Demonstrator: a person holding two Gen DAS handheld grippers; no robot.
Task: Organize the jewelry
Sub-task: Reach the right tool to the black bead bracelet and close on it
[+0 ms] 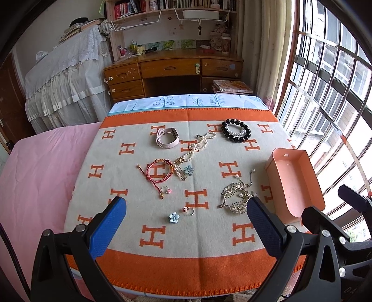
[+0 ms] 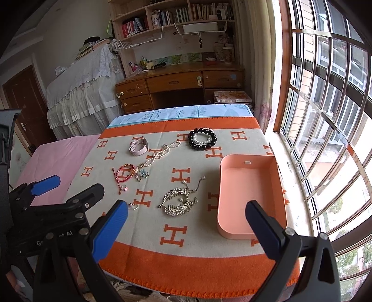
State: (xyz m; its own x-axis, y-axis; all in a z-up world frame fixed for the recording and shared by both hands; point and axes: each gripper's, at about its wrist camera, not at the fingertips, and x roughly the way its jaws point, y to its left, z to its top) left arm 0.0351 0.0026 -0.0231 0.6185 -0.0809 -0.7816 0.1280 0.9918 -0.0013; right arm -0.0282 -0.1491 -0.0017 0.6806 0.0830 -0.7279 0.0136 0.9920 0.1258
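A scatter of jewelry lies on a cream blanket with orange H letters and an orange border point(image 1: 209, 262) spread over the counter. Toward the far edge sits a black bead bracelet point(image 1: 236, 130) with a white pearl bracelet point(image 1: 234, 132) lying inside its ring. To its left a long white pearl necklace point(image 1: 197, 145) snakes toward the middle, and further left a pale pink smartwatch with a looped strap point(image 1: 166, 137) stands on its side. In the middle, a red cord bracelet with gold beads point(image 1: 159, 171) lies just beside a gold pearl brooch pin point(image 1: 179, 167) and a small blue flower charm point(image 1: 187, 170). Nearer, a thin ring with a pink stone point(image 1: 166, 190) lies by the cord's loose end; a second pink-stone ring point(image 1: 188, 211) and another blue flower charm point(image 1: 174, 218) rest close together nearer still. A silver rhinestone hair comb with dangling pearls point(image 2: 179, 201) sits to the right, near the empty peach-pink rectangular plastic tray point(image 2: 252, 183), which stands at the blanket's right side by the barred window point(image 2: 325, 104).

The left hand-held gripper point(image 1: 186, 213) hovers above the near part of the blanket with its blue-padded fingers spread wide and nothing between them. The right hand-held gripper point(image 2: 186, 216) likewise hangs with fingers wide apart, holding nothing, its right finger point(image 2: 262, 227) in front of the tray's near end.

Beyond the counter stand a wooden desk with drawers point(image 1: 172, 69) and a bookshelf point(image 1: 167, 7).
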